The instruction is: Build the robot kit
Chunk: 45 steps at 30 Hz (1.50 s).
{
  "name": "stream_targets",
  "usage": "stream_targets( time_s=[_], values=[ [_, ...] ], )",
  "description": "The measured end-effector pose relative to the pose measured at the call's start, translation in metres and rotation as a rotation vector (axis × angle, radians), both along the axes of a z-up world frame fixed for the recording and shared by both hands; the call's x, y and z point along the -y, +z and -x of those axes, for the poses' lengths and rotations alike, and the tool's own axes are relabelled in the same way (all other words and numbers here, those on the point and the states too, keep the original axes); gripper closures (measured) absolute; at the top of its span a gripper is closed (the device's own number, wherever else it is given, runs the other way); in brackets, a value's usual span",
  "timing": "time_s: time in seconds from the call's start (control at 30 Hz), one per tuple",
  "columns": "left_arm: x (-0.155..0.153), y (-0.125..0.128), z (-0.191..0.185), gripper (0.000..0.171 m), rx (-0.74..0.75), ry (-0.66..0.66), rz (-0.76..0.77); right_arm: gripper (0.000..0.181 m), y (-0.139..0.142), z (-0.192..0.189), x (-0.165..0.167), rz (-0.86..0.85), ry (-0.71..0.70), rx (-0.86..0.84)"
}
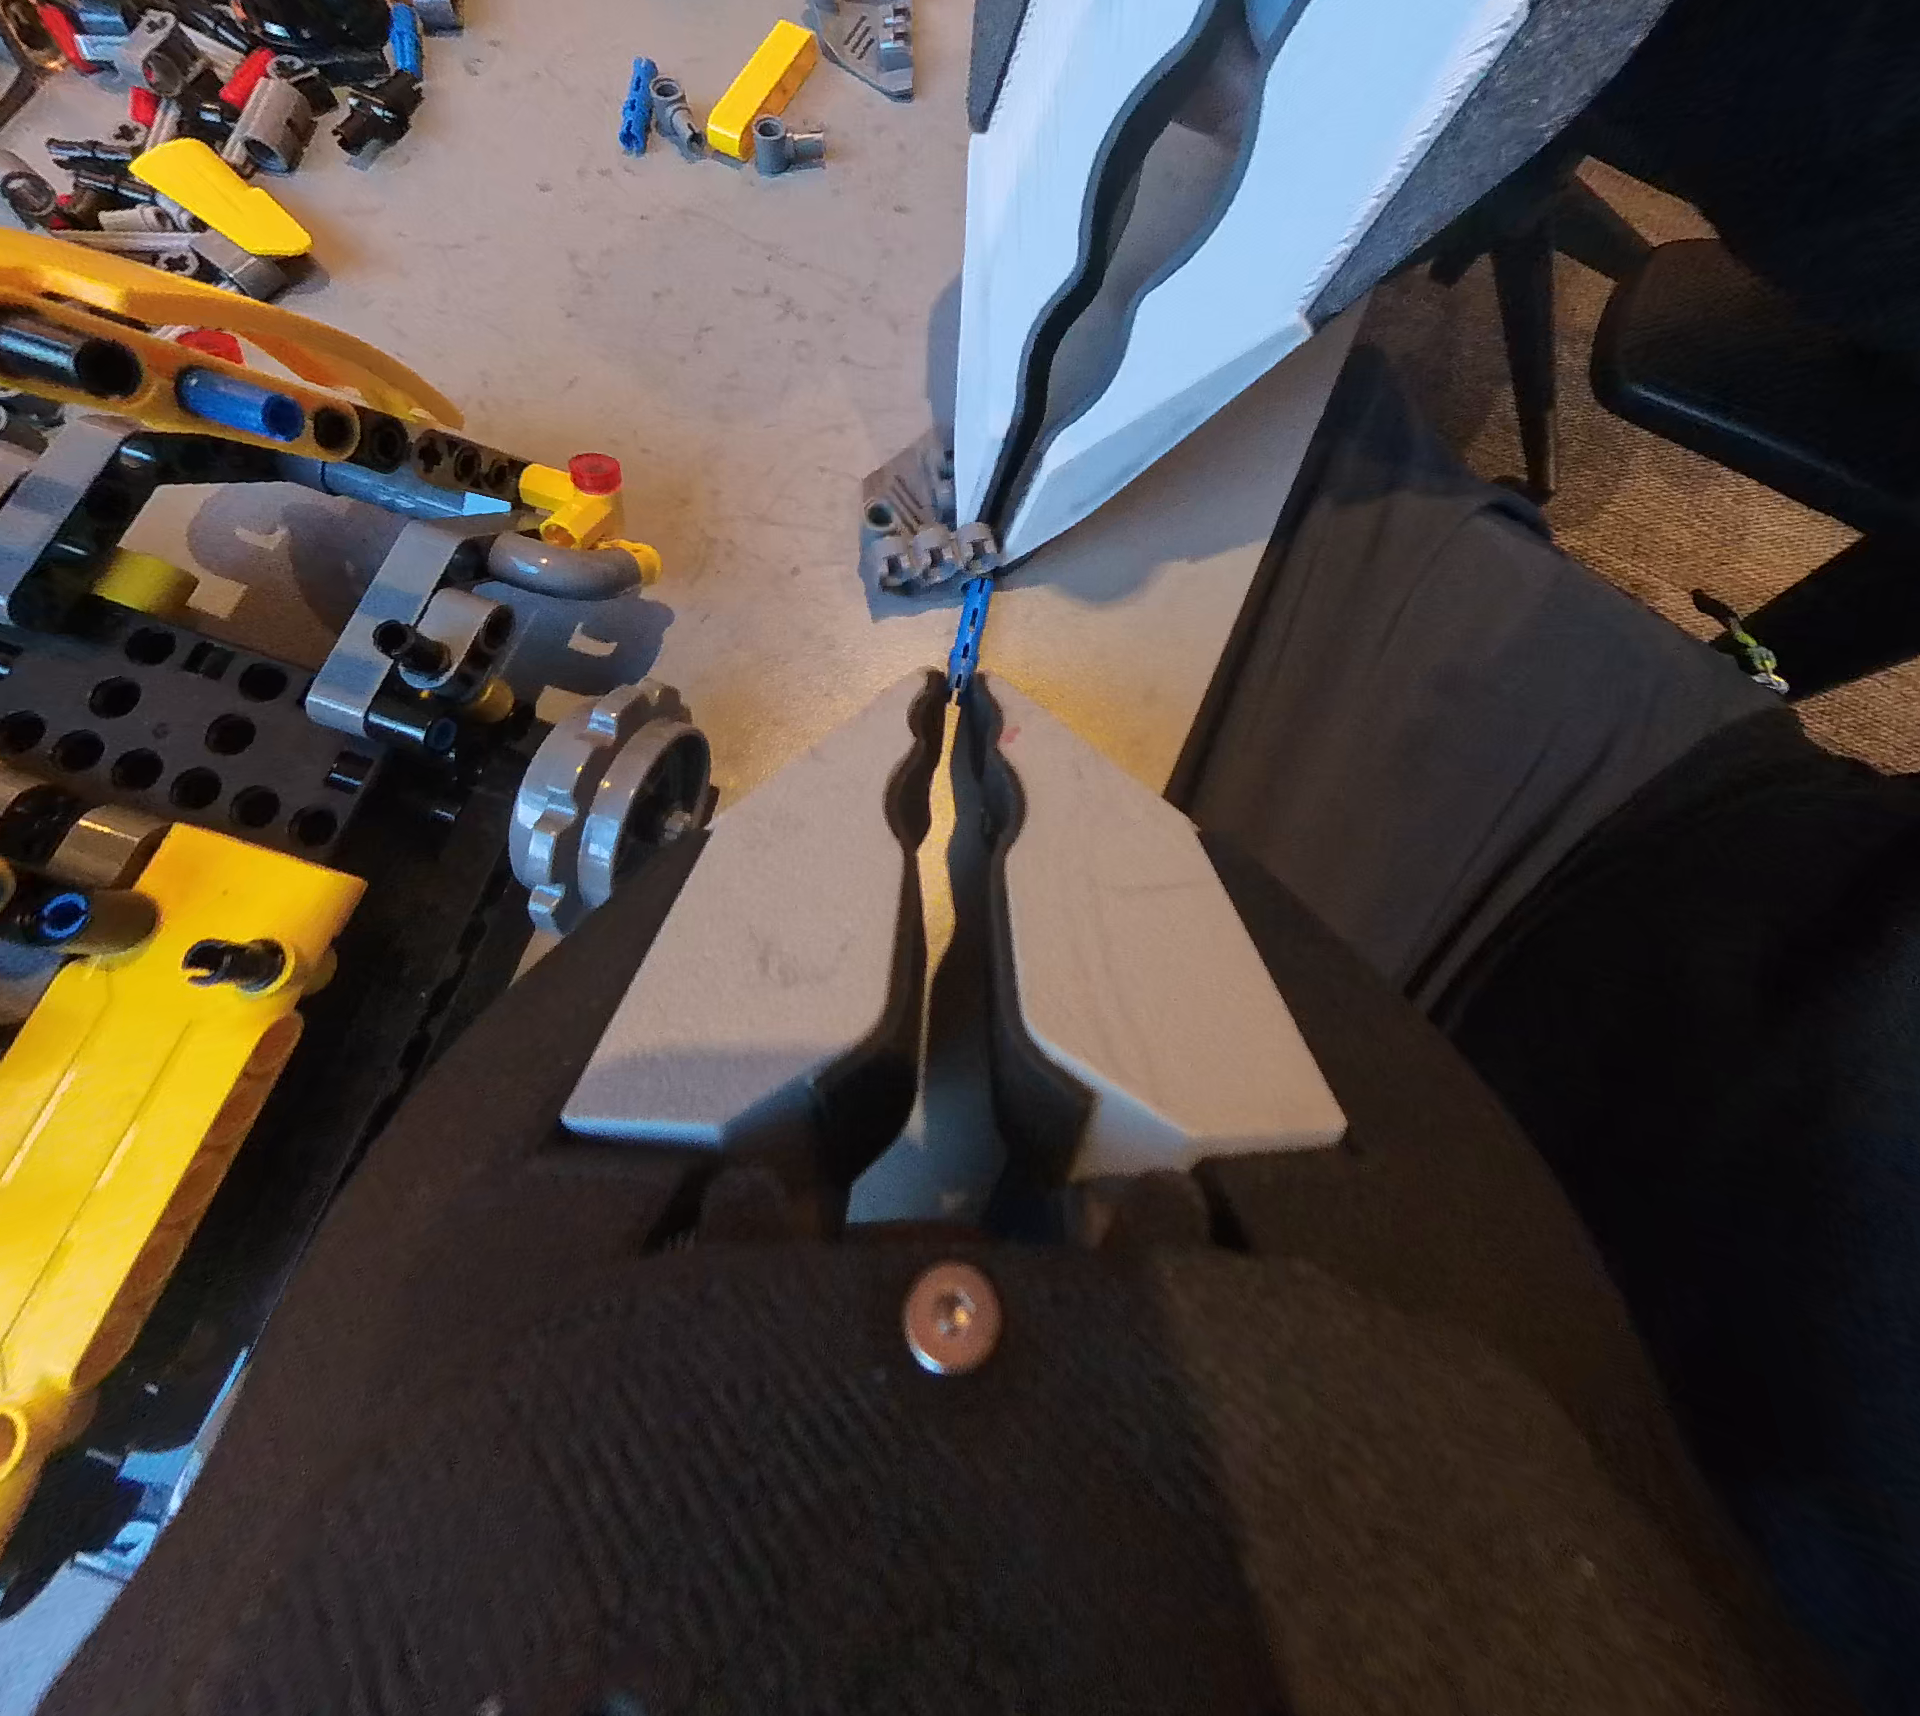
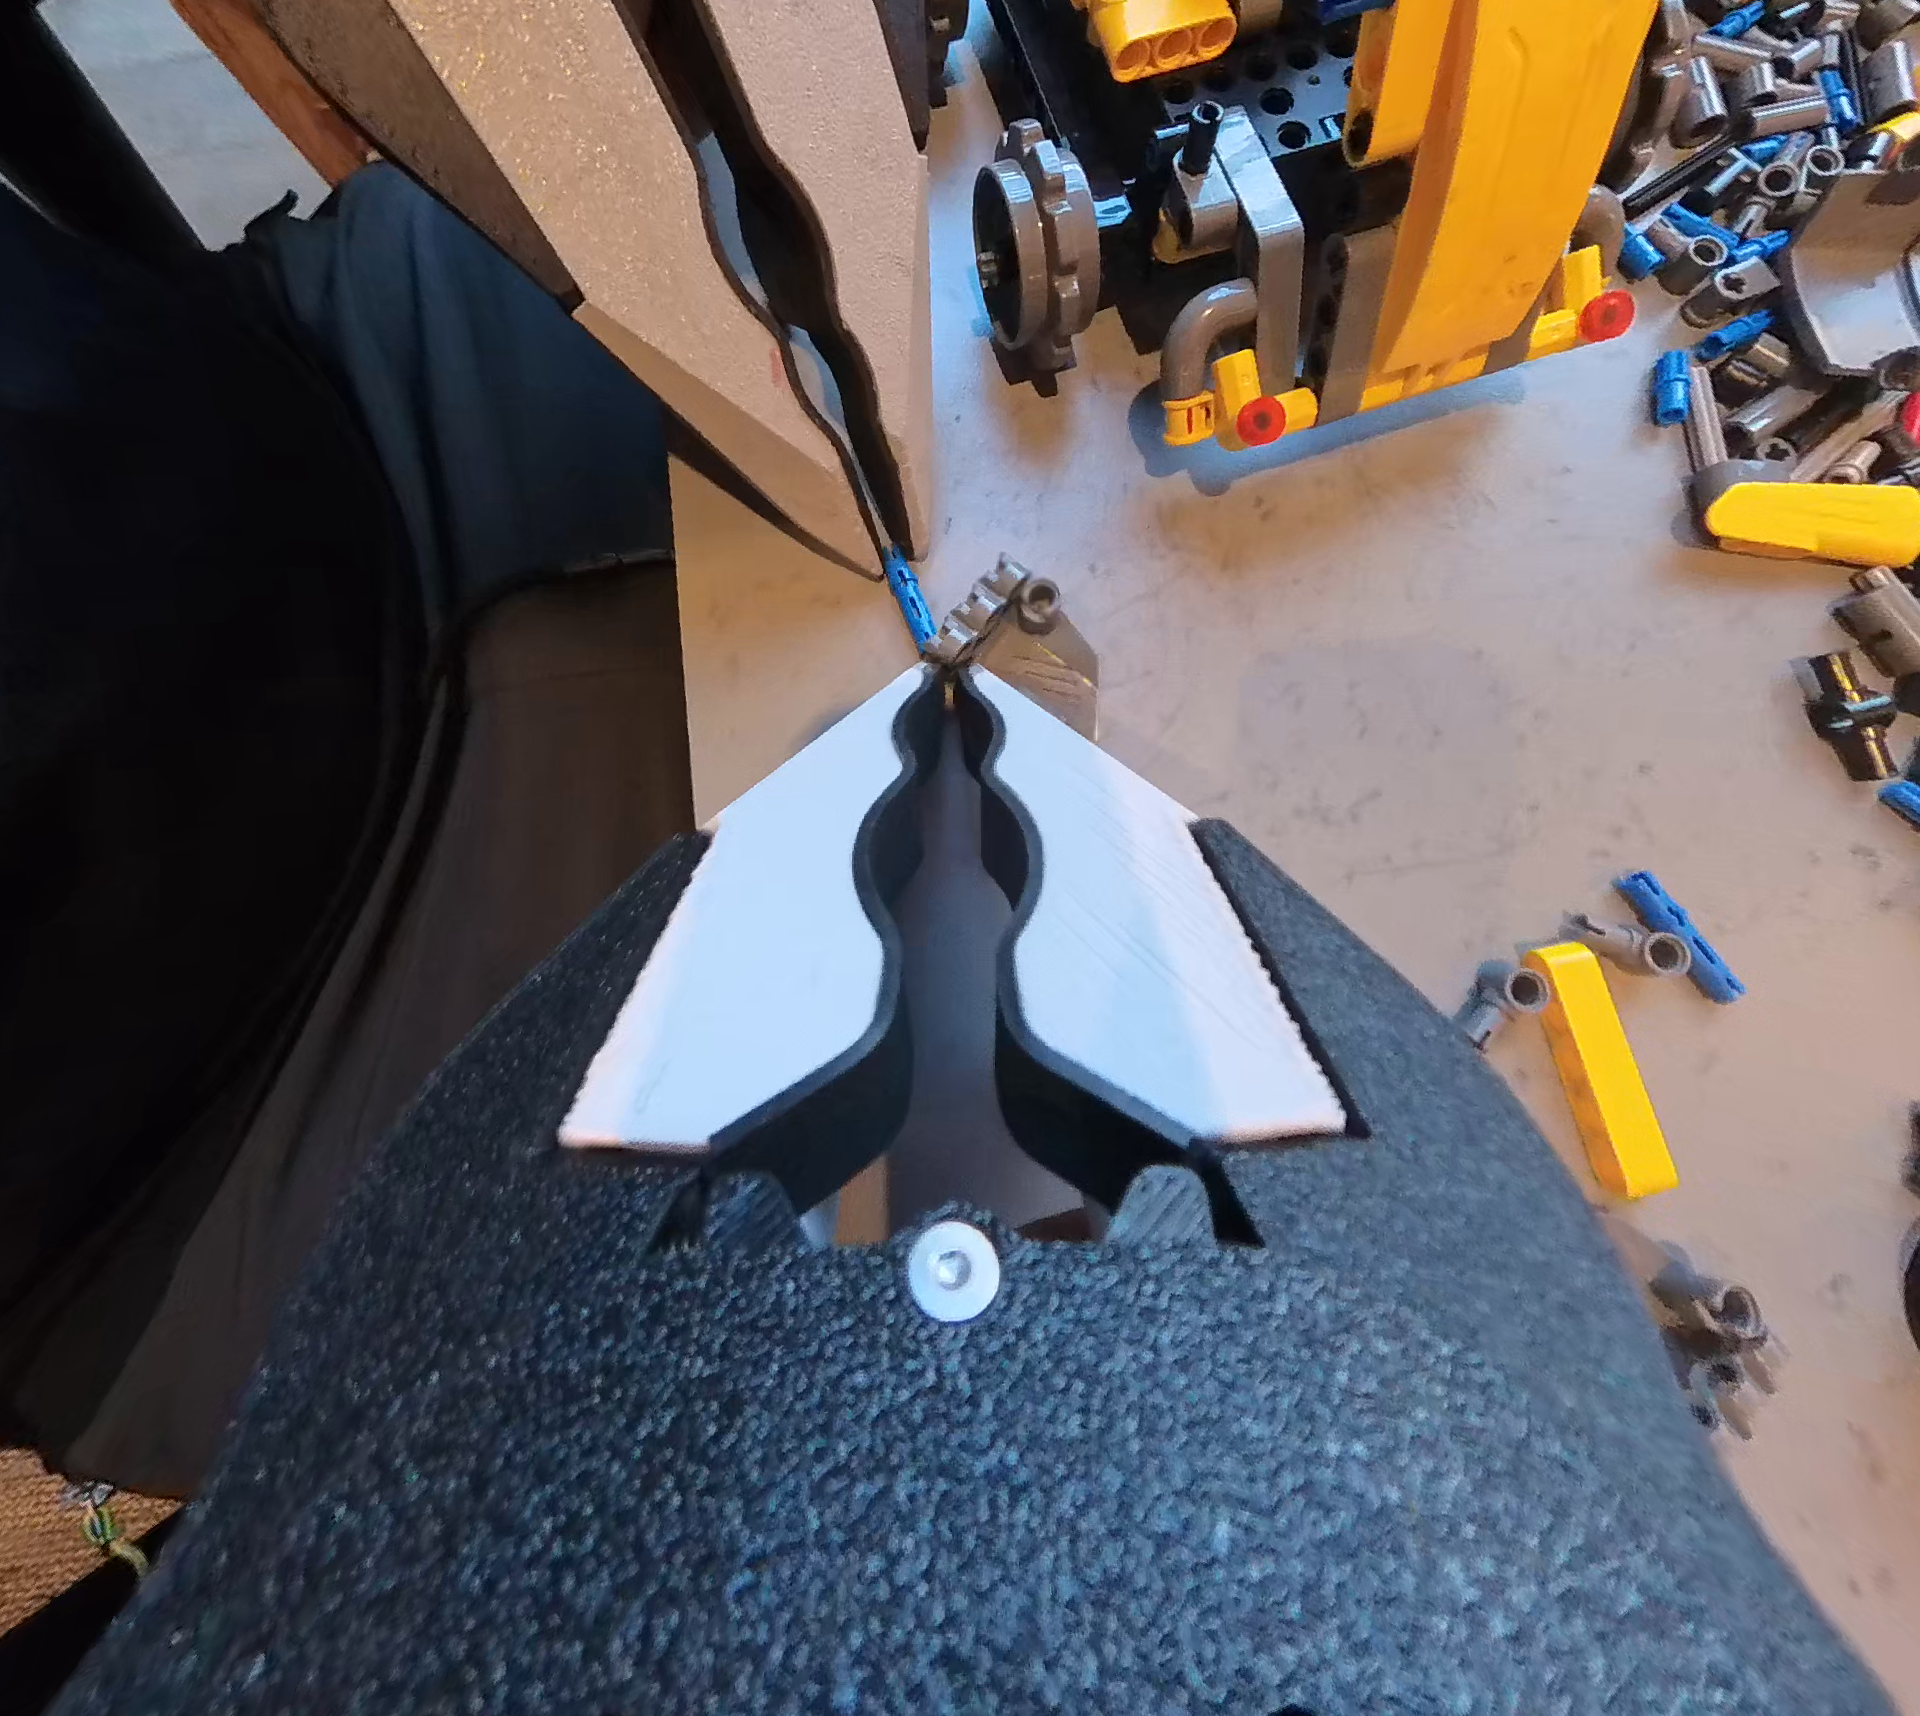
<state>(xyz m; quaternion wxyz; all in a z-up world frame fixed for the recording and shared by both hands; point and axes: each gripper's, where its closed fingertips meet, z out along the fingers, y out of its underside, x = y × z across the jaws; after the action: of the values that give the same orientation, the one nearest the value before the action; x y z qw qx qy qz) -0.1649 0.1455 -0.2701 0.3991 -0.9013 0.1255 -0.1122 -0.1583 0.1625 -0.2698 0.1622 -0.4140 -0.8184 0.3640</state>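
My left gripper (image 1: 961, 687) is shut on a small blue pin (image 1: 970, 627), which sticks out past its tips. My right gripper (image 2: 945, 679) is shut on a grey panel piece with a row of holes (image 2: 992, 612). The two grippers meet tip to tip near the table's edge. The blue pin's far end touches the grey piece's hole row; I cannot tell whether it is inside a hole. The right gripper also shows in the left wrist view (image 1: 987, 549), with the grey piece (image 1: 914, 523) beside its tips. The left gripper shows in the right wrist view (image 2: 899, 554), with the pin (image 2: 909, 596).
A partly built yellow and black vehicle model (image 1: 187, 731) with a grey toothed wheel (image 1: 613, 804) stands to the left. Loose yellow, grey and blue parts (image 1: 748, 97) lie farther back, and a dense pile (image 2: 1787, 108) beyond. The table edge (image 2: 681, 627) and a person's dark clothing are close by. Left and right tips are no more than a few centimetres apart.
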Motion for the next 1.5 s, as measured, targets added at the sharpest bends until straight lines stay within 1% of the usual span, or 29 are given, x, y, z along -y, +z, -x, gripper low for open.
stream_targets(
  time_s=[0.3, 0.43, 0.5, 0.57, 0.7, 0.93, 1.0, 1.13, 1.33, 1.5],
  values=[
    [-0.0008, -0.0001, 0.0021, 0.169, 0.004, 0.020, -0.001, 0.179, -0.0005, 0.0008, 0.0011, 0.034, -0.021, 0.025],
    [-0.0011, -0.0002, 0.0029, 0.169, -0.008, 0.035, -0.006, 0.179, 0.0000, 0.0008, 0.0012, 0.006, -0.029, 0.035],
    [-0.0017, -0.0004, 0.0042, 0.169, -0.016, 0.046, -0.010, 0.172, 0.0002, 0.0011, 0.0031, -0.012, -0.023, 0.032],
    [-0.0019, -0.0003, 0.0048, 0.169, -0.013, 0.051, -0.009, 0.170, -0.0002, 0.0022, 0.0035, -0.017, -0.029, 0.034],
    [-0.0021, -0.0002, 0.0062, 0.169, -0.006, 0.065, -0.007, 0.175, -0.0007, 0.0059, 0.0002, -0.032, -0.067, 0.044],
    [-0.0018, -0.0001, 0.0083, 0.169, -0.006, 0.086, -0.008, 0.175, -0.0004, 0.0065, 0.0007, -0.080, -0.099, 0.069],
    [-0.0014, -0.0001, 0.0093, 0.169, -0.006, 0.091, -0.010, 0.178, 0.0009, 0.0067, -0.0002, -0.079, -0.111, 0.074],
    [-0.0012, 0.0001, 0.0093, 0.169, -0.003, 0.091, -0.010, 0.177, 0.0052, 0.0061, 0.0008, -0.067, -0.110, 0.065],
    [-0.0015, 0.0003, 0.0101, 0.169, 0.005, 0.095, -0.009, 0.177, -0.0006, 0.0045, 0.0007, -0.061, -0.122, 0.102],
    [-0.0017, 0.0005, 0.0098, 0.169, 0.009, 0.091, -0.012, 0.174, 0.0048, 0.0045, 0.0026, -0.040, -0.122, 0.097]
  ],
)
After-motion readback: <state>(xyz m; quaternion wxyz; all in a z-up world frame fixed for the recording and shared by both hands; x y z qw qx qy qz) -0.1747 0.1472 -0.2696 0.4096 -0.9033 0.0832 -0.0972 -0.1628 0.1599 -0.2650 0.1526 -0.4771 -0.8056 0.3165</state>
